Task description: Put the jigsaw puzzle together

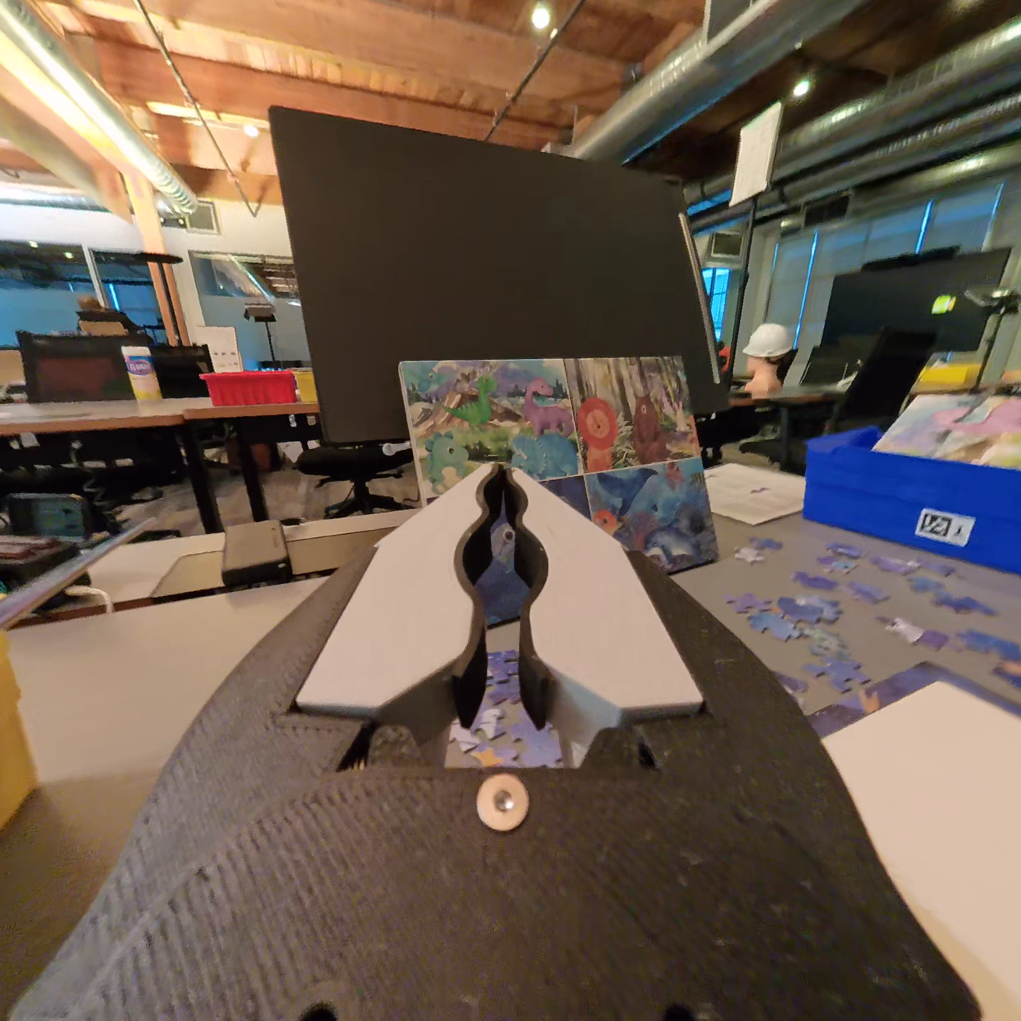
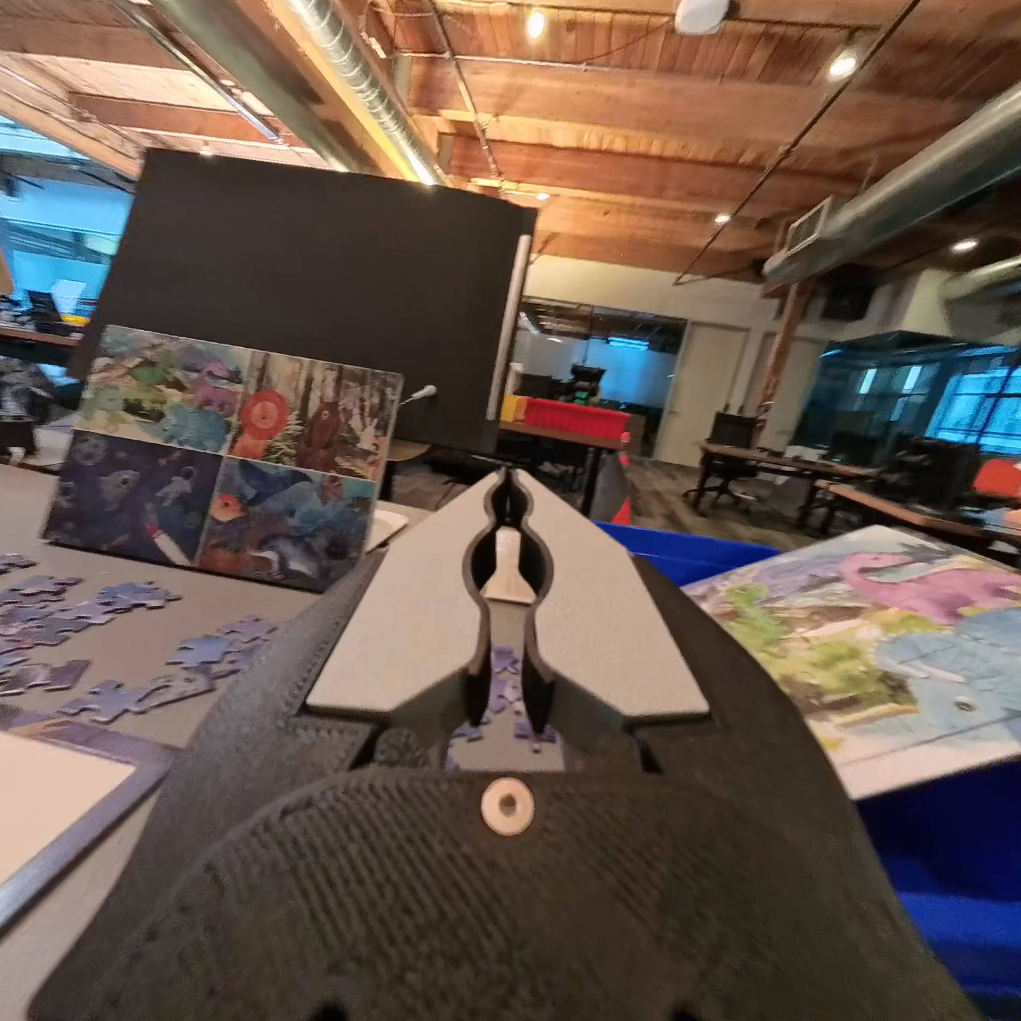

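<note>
My left gripper (image 1: 504,470) is shut, its grey fingertips meet with nothing between them. It hovers above the grey table (image 1: 718,624) and points at an upright picture board (image 1: 635,420) with four animal scenes. Loose purple puzzle pieces (image 1: 812,608) lie scattered to its right. My right gripper (image 2: 507,475) is also shut with nothing between its tips. The same picture board (image 2: 232,442) stands to its left, with loose purple pieces (image 2: 116,602) lying in front of the board. A finished dinosaur puzzle board (image 2: 862,635) rests on a blue bin (image 2: 701,552) to its right.
A large black panel (image 1: 486,265) stands behind the picture board. The blue bin (image 1: 884,497) sits at the right. A white board in a purple frame (image 1: 939,829) lies near me and also shows in the right wrist view (image 2: 55,795). A small black box (image 1: 257,552) sits at the left. There is about 45 centimeters between the tips of the two grippers.
</note>
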Demonstrator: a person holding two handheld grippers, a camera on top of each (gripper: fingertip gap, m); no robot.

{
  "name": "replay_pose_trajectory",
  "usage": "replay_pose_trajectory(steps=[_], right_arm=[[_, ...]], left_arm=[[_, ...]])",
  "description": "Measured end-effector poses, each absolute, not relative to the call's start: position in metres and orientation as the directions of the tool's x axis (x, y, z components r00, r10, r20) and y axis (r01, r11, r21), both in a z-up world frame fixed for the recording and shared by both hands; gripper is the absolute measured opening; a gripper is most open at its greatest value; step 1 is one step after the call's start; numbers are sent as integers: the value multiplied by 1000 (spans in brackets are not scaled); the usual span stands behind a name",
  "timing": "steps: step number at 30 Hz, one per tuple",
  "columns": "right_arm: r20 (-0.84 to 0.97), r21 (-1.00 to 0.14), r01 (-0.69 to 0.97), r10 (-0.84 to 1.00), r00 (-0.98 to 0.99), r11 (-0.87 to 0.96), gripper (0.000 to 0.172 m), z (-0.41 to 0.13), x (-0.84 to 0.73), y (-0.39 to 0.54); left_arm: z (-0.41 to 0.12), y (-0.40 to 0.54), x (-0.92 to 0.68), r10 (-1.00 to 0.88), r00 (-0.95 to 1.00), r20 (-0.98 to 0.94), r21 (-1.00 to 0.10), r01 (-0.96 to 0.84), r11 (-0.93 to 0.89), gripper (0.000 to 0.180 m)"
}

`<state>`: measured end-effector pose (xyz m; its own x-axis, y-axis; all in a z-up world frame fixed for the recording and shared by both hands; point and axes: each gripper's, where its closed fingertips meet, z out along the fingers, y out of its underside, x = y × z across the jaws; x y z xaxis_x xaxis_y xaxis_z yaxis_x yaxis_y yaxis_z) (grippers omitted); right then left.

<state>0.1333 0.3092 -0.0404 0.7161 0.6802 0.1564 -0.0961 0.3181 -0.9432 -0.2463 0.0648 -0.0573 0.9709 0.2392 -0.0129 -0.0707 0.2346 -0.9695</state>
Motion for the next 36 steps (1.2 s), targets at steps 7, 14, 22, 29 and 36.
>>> replay_pose_trajectory(steps=[7, 14, 22, 29, 36], right_arm=[[23, -974, -152, 738, 674, 170, 0, -54, 135, 319], [186, -979, 82, 651, 736, 187, 0, -84, 140, 337], [68, -996, 17, 621, 781, 87, 0, -104, 155, 340], [76, -994, 12, 609, 790, 109, 0, -108, 143, 312], [38, -995, -25, 613, 789, 94, 0, -107, 146, 312]], left_arm=[[-49, 58, -250, 288, 954, -78, -962, -148, 229, 0], [-49, 77, -262, 148, 956, 252, -950, 215, 225, 0], [-94, 103, -221, 1, 1000, 20, -971, 19, -237, 0], [-88, 104, -223, -5, 999, 53, -961, 49, -272, 0], [-94, 100, -249, 166, 982, -84, -945, -26, -326, 0]])
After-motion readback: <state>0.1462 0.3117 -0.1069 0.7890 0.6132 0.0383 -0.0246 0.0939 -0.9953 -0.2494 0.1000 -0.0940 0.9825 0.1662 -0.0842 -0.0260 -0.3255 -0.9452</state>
